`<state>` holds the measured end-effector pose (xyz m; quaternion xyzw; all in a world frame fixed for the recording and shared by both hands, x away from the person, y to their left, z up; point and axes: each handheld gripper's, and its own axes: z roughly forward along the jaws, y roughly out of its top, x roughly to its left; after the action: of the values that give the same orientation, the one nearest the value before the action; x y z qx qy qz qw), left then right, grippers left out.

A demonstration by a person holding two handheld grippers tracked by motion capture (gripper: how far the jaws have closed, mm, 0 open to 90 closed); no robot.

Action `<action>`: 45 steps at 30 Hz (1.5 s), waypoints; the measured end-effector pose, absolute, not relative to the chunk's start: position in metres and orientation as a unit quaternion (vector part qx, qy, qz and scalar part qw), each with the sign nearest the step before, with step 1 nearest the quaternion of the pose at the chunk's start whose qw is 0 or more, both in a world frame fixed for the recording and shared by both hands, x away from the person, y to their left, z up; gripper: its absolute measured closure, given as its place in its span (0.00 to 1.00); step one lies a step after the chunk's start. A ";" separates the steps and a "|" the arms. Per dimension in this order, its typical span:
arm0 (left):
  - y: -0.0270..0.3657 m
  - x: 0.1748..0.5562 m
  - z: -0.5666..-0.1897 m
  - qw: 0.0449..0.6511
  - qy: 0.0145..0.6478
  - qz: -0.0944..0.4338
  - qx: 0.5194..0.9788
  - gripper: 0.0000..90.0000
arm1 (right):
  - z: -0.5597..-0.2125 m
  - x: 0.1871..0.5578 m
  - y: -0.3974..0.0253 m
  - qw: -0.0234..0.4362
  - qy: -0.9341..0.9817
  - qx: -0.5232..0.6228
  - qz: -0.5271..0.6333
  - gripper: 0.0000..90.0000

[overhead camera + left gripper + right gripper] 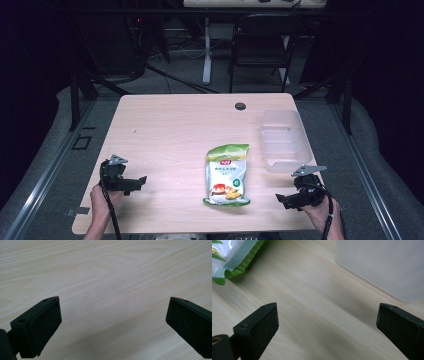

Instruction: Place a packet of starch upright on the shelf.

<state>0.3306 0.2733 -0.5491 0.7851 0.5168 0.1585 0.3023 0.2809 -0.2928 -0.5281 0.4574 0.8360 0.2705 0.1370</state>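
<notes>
Left tool (141,181), right tool (280,199): jaws apart

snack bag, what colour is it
Green and white, with a food picture near the bottom; the snack bag shows best in the high view.

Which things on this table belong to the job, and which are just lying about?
In the job:
green snack bag
clear plastic bin
left claw, open
right claw, open

Lying about:
black round cap in the table
folding chair behind the table
</notes>
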 end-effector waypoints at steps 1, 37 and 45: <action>0.273 0.331 -0.549 0.302 0.516 0.158 0.786 0.00 | -0.528 0.281 -0.293 0.138 0.835 0.457 0.274 0.04; 0.269 0.334 -0.551 0.299 0.508 0.149 0.794 0.00 | -0.492 0.290 -0.259 0.062 0.853 0.397 0.333 0.14; 0.269 0.334 -0.551 0.300 0.507 0.147 0.795 0.00 | -0.485 0.305 -0.255 0.052 0.854 0.393 0.335 0.14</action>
<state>0.3338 0.2691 -0.5513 0.7947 0.5070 0.1471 0.2996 0.3053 -0.2554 -0.4847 0.3934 0.8545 0.3352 0.0522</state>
